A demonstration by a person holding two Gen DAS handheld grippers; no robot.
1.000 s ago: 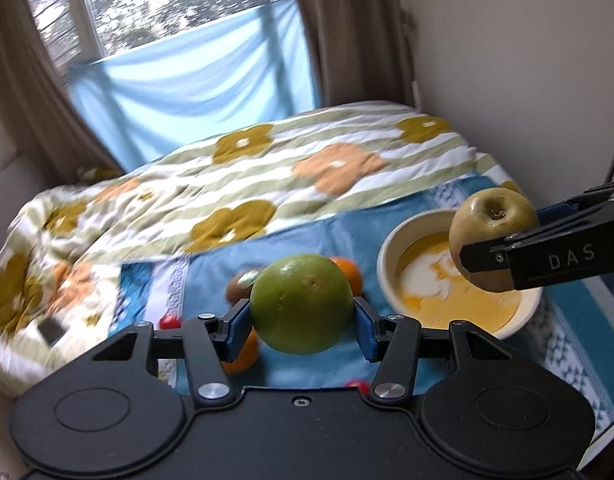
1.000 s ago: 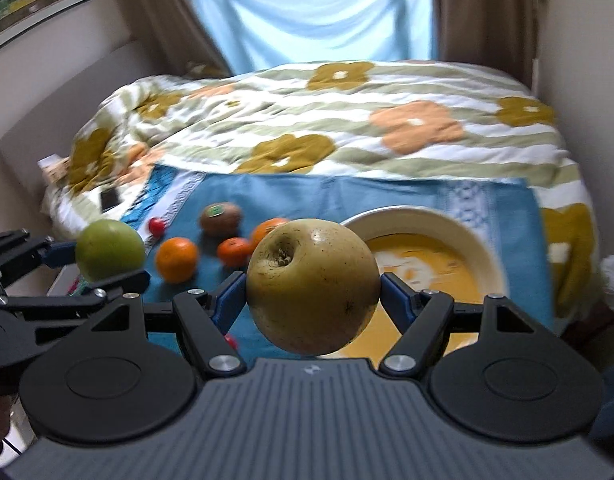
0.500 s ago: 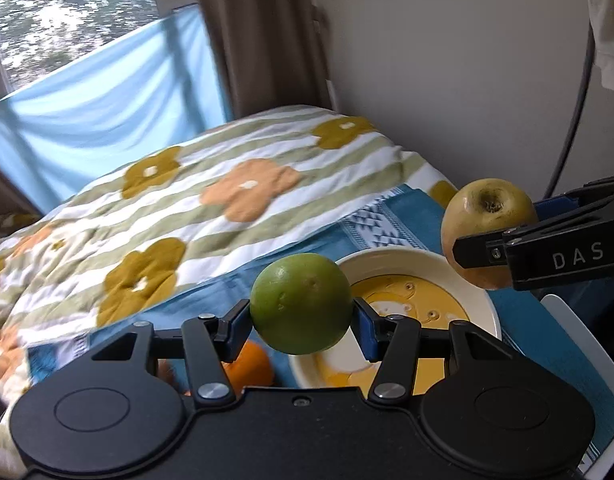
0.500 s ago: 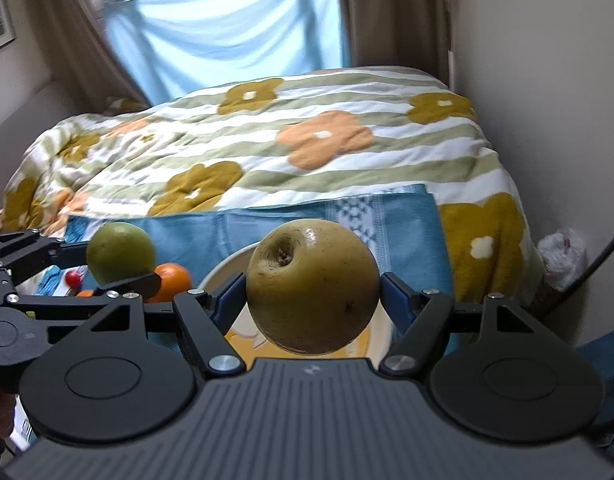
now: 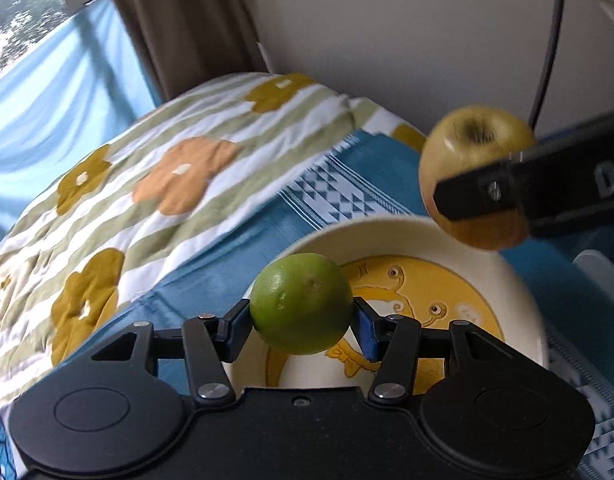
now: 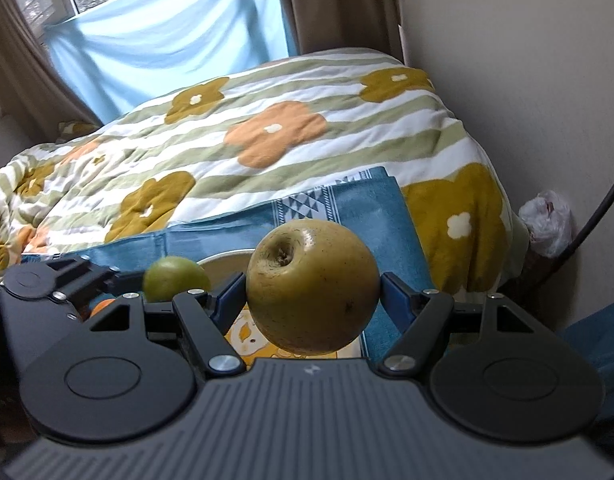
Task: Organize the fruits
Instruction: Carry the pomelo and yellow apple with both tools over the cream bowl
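My left gripper (image 5: 301,322) is shut on a round green citrus fruit (image 5: 301,303) and holds it above the near left rim of a cream bowl (image 5: 523,300) with a yellow pattern inside. My right gripper (image 6: 312,298) is shut on a yellow-brown apple (image 6: 313,285), stem end up, above the bowl's right side. The apple (image 5: 477,152) and the right gripper's arm show at the right of the left wrist view. The green fruit (image 6: 175,278) and a strip of the bowl's rim (image 6: 227,260) show left of the apple in the right wrist view.
The bowl stands on a blue patterned cloth (image 5: 347,196) on a bed with a flowered quilt (image 6: 267,136). An orange fruit (image 6: 103,305) peeks out under the left gripper. A wall (image 6: 527,60) and a black cable (image 6: 599,208) are close on the right.
Both grippers have moved right and forward with their fruits, over the bowl. The bowl now fills more of the left wrist view; the loose fruits on the cloth have dropped out of sight.
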